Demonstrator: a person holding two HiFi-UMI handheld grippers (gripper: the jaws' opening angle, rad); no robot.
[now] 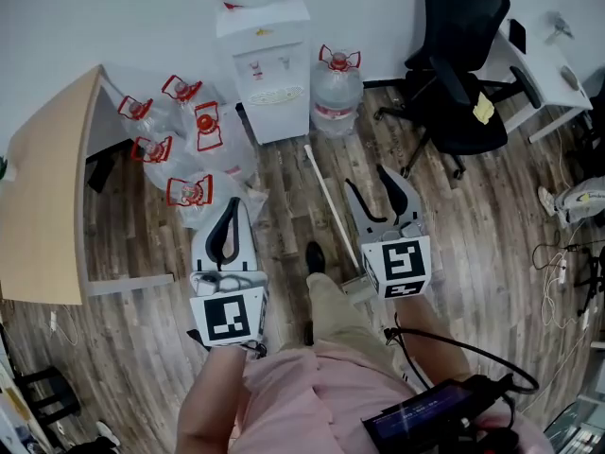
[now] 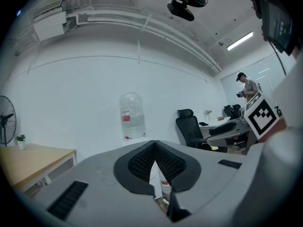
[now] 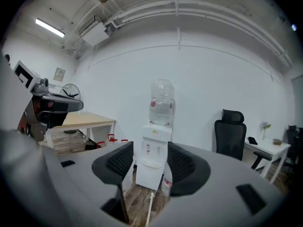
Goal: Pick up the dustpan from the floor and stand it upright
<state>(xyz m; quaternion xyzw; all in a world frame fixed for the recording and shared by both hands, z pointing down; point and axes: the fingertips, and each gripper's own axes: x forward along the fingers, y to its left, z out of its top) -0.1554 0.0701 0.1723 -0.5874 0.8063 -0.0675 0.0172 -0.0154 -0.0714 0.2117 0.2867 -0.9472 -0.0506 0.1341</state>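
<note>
Dustpan (image 1: 326, 197) flat on floor (image 1: 284, 187) — left hand-held gripper (image 1: 233, 203) tight together, right hand-held gripper (image 1: 365, 178) agape, both empty; bottle labels (image 1: 333, 112) illegible.

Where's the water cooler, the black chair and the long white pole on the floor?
Water cooler (image 1: 267, 83): head view, its white front.
Chair (image 1: 456, 126): head view, its seat.
Pole (image 1: 328, 200): head view, its middle.

A white wall (image 1: 113, 17) meets a dark wood-plank floor (image 1: 492, 244), and a white water dispenser (image 1: 265, 74) stands against it among clear water jugs (image 1: 180, 140). A light wooden table (image 1: 47, 197) stands to the left, a black office chair (image 1: 463, 55) and a white desk (image 1: 548, 74) to the right. A strip light (image 3: 49, 27) glows on the ceiling.
</note>
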